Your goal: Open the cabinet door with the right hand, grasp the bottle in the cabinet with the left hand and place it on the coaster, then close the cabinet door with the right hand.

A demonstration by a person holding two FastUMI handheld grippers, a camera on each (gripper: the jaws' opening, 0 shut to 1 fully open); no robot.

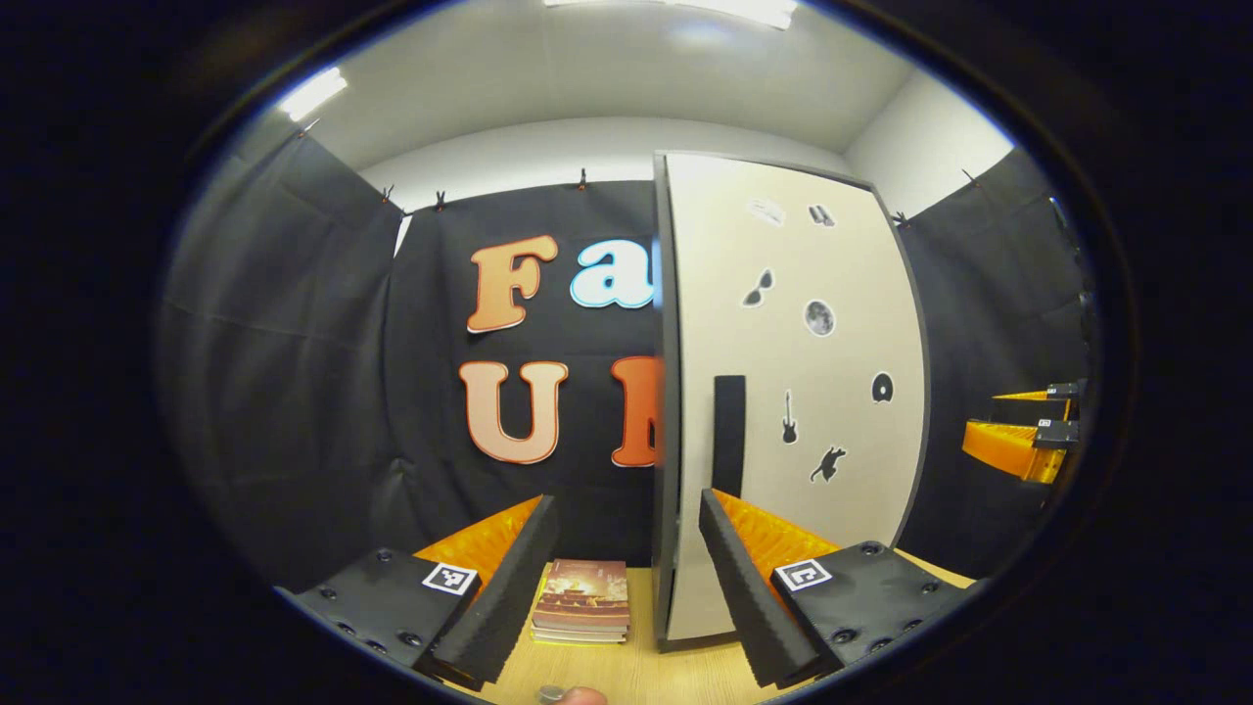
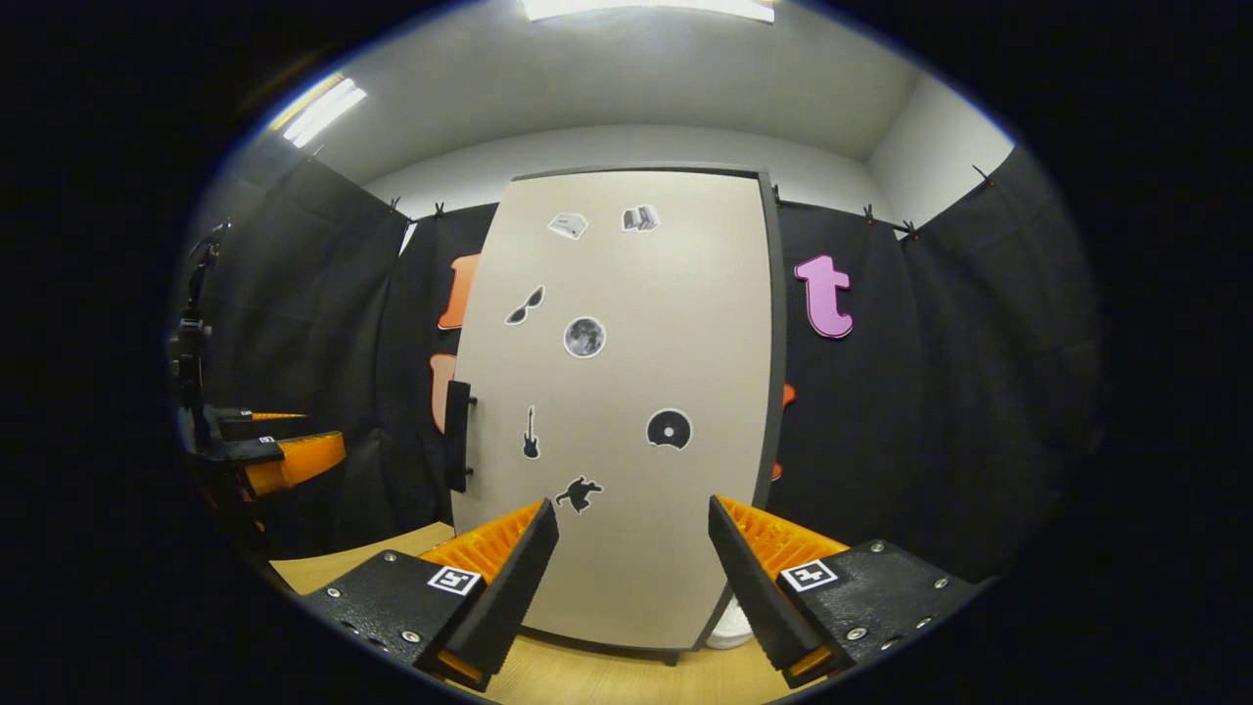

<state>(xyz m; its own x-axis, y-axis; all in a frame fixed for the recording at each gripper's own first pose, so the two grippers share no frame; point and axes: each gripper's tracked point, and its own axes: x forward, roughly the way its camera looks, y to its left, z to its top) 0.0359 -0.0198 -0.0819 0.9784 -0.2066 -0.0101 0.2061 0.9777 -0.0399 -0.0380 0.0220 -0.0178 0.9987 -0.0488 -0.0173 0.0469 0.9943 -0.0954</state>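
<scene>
A tall cabinet stands on the wooden table with its beige door (image 2: 626, 392) shut, hiding what is inside. Small dark stickers dot the door (image 1: 812, 392). Its black vertical handle (image 2: 457, 436) sits on the door's left edge, also seen at the handle (image 1: 729, 431). My right gripper (image 2: 632, 509) is open in front of the door's lower middle, apart from it and right of the handle. My left gripper (image 1: 626, 509) is open and holds nothing, facing the cabinet's left edge. Off to the sides I see the other gripper in each view: the right gripper (image 1: 1023, 436) and the left gripper (image 2: 279, 455).
A small stack of books (image 1: 582, 599) lies on the table (image 1: 636, 671) just left of the cabinet. A white object (image 2: 729, 627) peeks out at the cabinet's lower right corner. Black cloth walls close the booth behind and on both sides. A fingertip (image 1: 573, 696) shows at the bottom edge.
</scene>
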